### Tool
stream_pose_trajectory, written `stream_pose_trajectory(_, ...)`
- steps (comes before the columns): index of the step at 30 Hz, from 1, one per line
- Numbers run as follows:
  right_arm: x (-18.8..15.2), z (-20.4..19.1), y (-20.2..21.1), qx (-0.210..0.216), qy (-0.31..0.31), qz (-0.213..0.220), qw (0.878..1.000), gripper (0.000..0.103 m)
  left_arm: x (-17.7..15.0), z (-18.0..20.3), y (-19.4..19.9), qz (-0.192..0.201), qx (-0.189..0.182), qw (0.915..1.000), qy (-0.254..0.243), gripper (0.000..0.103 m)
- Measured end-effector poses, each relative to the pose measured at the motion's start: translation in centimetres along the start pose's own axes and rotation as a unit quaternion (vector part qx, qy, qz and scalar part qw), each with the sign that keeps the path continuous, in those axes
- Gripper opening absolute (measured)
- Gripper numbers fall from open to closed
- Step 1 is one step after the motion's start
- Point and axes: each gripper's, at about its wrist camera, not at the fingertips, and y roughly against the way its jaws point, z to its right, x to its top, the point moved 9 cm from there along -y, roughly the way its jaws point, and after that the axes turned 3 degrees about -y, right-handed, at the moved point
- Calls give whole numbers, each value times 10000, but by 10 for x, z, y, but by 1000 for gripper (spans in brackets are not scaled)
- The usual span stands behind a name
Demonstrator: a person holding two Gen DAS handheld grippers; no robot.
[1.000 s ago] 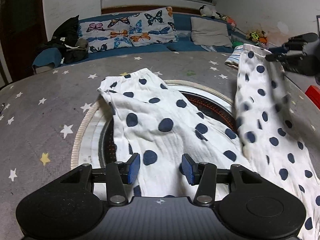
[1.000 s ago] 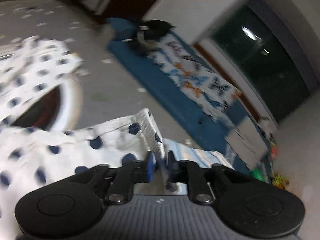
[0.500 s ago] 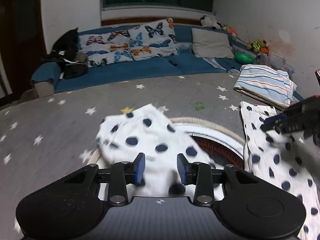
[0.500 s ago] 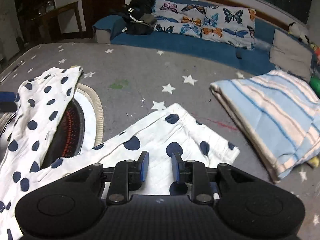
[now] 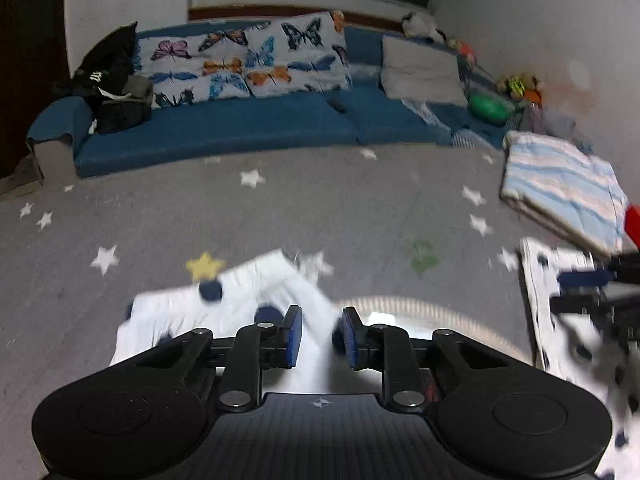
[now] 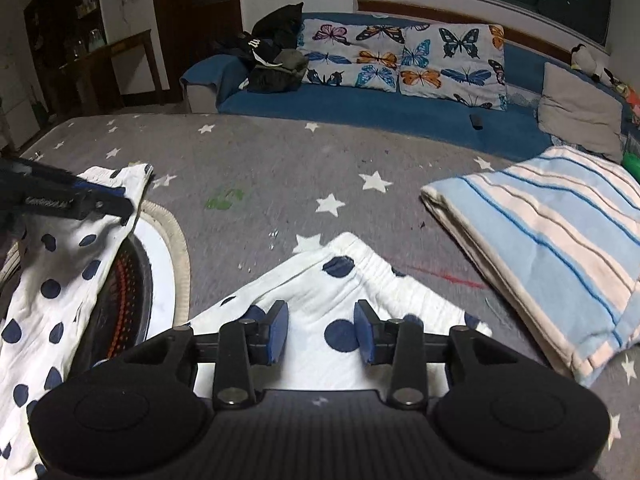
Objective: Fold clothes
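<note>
White trousers with navy dots lie flat on the grey star-print cover. One leg end (image 5: 240, 300) lies under my left gripper (image 5: 320, 338), which is open with a narrow gap and white cloth showing between its blue pads. The other leg end (image 6: 344, 280), with an elastic hem, lies flat under my right gripper (image 6: 322, 332), which is open and holds nothing. In the right wrist view the left gripper (image 6: 80, 200) hovers over the far leg (image 6: 60, 280). The right gripper (image 5: 592, 292) shows blurred at the right edge of the left wrist view.
A round ringed opening (image 6: 176, 240) in the table sits between the two legs, partly covered by them. A folded blue-striped cloth (image 6: 540, 240) lies at the right. Behind the table is a blue sofa (image 5: 224, 132) with butterfly pillows and dark clothes.
My right gripper laid its leg end down, let go and opened wider. My left gripper moved forward to the other leg's end, and its fingers have come closer together.
</note>
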Motion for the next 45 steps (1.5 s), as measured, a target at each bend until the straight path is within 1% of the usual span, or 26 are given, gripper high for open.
stream_pose_trajectory(2,4,0,-4,-3,9,53,10000,37,7,-3,-7,138,23,9998,136,24)
stream_pose_trajectory(4,9,0,-8,-5,17,105,9999,38,14,-6,-15,259,-38,9989,378,24)
stream_pose_trajectory(8,20,-1,-18,-36,19,213,9998,39,26,-14,-25,464,-106,9955,821,24)
stream_pose_trajectory(10,28,0,-24,-70,-9,256,9996,39,31,-19,-22,547,-152,9935,989,24)
stream_pose_trajectory(13,33,1,-23,-72,-111,275,9995,39,38,-20,-1,764,-210,9927,914,25)
stream_pose_trajectory(16,32,-2,-10,-52,-16,312,9995,42,32,-22,25,751,-177,9943,732,25)
stream_pose_trajectory(18,28,-6,4,-12,79,307,9995,44,15,-20,43,604,-75,9967,541,25)
stream_pose_trajectory(21,15,-17,28,178,183,244,9994,45,-13,-16,71,347,95,9991,236,25)
stream_pose_trajectory(25,-14,-37,57,380,396,92,9984,46,-63,-4,106,104,244,9995,-145,25)
stream_pose_trajectory(28,-37,-55,72,526,581,-9,9969,46,-96,4,131,79,330,9992,-222,25)
stream_pose_trajectory(31,-60,-73,85,662,711,-32,9953,46,-122,13,155,113,307,9994,-121,25)
stream_pose_trajectory(33,-69,-80,91,746,679,-38,9949,46,-136,17,168,151,287,9994,-73,22)
stream_pose_trajectory(34,-74,-82,95,777,660,-31,9948,46,-142,19,173,151,288,9994,-71,18)
stream_pose_trajectory(35,-79,-83,98,799,648,-11,9947,46,-149,22,178,152,289,9994,-70,17)
stream_pose_trajectory(37,-87,-84,102,795,654,-1,9947,46,-161,25,186,164,352,9992,-124,15)
stream_pose_trajectory(40,-103,-80,105,667,625,-85,9958,46,-177,27,193,147,478,9985,-240,14)
stream_pose_trajectory(43,-112,-76,113,534,676,-83,9962,46,-189,27,196,124,765,9956,-526,13)
stream_pose_trajectory(45,-116,-74,120,446,719,-68,9964,46,-193,25,199,115,826,9950,-550,13)
